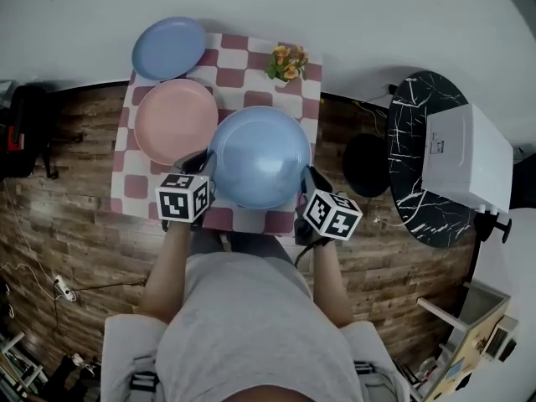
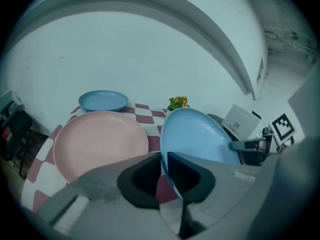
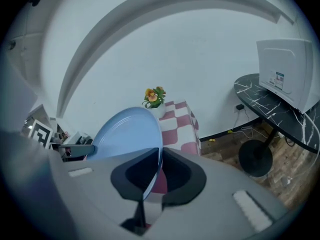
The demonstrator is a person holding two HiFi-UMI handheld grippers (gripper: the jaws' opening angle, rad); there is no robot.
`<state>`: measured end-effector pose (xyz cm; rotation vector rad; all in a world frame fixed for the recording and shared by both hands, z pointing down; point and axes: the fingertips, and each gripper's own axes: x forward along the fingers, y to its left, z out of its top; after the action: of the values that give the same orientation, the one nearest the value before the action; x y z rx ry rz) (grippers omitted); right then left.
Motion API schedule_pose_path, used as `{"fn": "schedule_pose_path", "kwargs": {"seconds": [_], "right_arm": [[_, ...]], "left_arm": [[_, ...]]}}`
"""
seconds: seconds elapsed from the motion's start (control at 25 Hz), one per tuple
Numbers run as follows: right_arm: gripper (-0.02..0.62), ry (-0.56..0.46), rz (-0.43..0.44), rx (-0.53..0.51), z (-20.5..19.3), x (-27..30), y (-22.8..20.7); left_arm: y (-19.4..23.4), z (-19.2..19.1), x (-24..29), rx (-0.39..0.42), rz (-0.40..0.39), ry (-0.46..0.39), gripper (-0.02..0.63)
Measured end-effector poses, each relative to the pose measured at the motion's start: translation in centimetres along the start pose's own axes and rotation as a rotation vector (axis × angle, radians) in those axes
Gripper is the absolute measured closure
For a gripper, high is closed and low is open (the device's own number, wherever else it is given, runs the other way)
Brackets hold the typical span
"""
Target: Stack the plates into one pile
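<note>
I judge the step in hand to be the carry of the first plate: my left tool point(image 2: 164, 176) is clamped on the left rim of the large blue plate point(image 1: 260, 156), and my right tool point(image 3: 156, 171) is clamped on its opposite rim, each with the thin edge pinched between its pads; the plate sits between the two tools at the near edge of the worktop point(image 1: 251, 74) and looks to be clear of the checked cloth (seen from either tool it is tilted up over the pattern).

Just beyond it and to the left lies the pink plate point(image 1: 176, 121), flat on the cloth; that seems the likely base for the pile, so the next move calls for taking the blue plate over it with both tools in step, levelling it, centring it and only then letting go of both rims together; uneven travel could twist the plate out of one grip. Farther off, at the far left corner, the small blue plate point(image 1: 168, 48) waits its turn; a small pot of flowers point(image 1: 287, 63) stands at the far right corner, out of the path.

Both my forearms reach forward from my body, one on each side of the plate; both tools angle downward and face inward across it.
</note>
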<state>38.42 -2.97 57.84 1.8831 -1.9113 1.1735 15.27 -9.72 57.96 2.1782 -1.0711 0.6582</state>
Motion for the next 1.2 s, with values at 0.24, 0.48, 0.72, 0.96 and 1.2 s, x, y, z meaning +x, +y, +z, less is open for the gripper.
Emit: {"fn": "schedule_pose_path", "kwargs": {"seconds": [0.24, 0.48, 0.72, 0.96, 1.2], "right_arm": [[0.569, 0.0, 0.096, -0.072, 1.9, 2.0, 5.0], [0.571, 0.017, 0.187, -0.138, 2.7, 4.0, 10.0], [0.572, 0.048, 0.251, -0.184, 2.3, 6.1, 14.6], [0.572, 0.052, 0.233, -0.217, 2.9, 8.5, 17.8], [0.571, 0.067, 0.166, -0.19, 3.4, 11.9, 20.0]], "left_arm": [[3.8, 1.0, -3.5, -0.072, 0.089, -0.074, 0.565], [7.5, 0.8, -7.0, -0.134, 0.179, -0.122, 0.565], [11.1, 0.2, -9.9, -0.181, 0.244, -0.153, 0.565], [14.9, 1.6, -10.5, -0.18, 0.235, -0.164, 0.565], [19.3, 3.5, -8.4, -0.134, 0.19, -0.105, 0.561]]}}
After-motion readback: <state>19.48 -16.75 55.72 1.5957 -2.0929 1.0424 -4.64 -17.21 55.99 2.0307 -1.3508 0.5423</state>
